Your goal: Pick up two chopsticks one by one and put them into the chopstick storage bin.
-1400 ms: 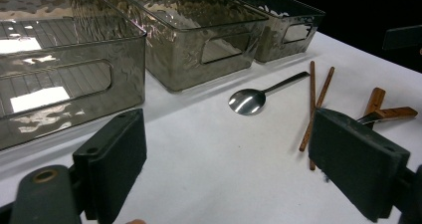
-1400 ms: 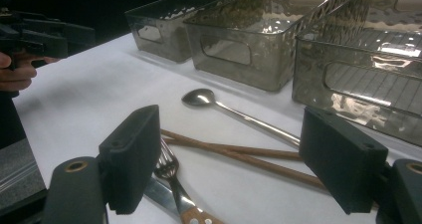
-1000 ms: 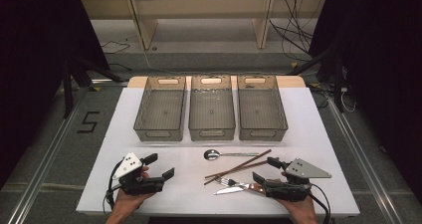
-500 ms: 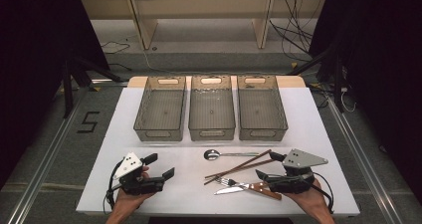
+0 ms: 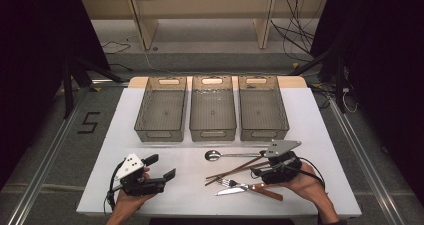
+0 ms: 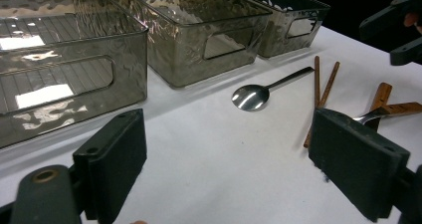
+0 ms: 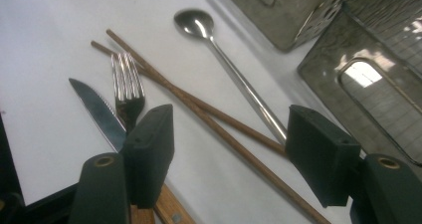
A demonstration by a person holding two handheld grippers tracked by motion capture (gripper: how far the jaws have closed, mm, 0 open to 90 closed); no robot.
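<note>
Right gripper (image 5: 261, 171): sat at the near right of the tabletop (image 5: 320, 135), over the handle ends of the cutlery; its jaws stood apart and had just been closing, with the chopsticks and the spoon handle lying between them, not pinched.
Left gripper (image 5: 165, 171): rested at the near left, jaws spread wide with only bare tabletop between them.
Chopsticks (image 7: 209, 114): a brown pair, lying slantwise near the middle of the tabletop, just left of the right gripper.
Spoon (image 5: 214, 155): lay just beyond the chopsticks, bowl to the left, handle running right toward the right gripper.
Fork (image 7: 127, 92): lay nearer than the chopsticks, tines pointing left.
Knife (image 7: 97, 112): beside the fork on its near side, with a wooden handle.
Bins (image 5: 212, 134): three clear ones in a row at the far side of the tabletop.
</note>
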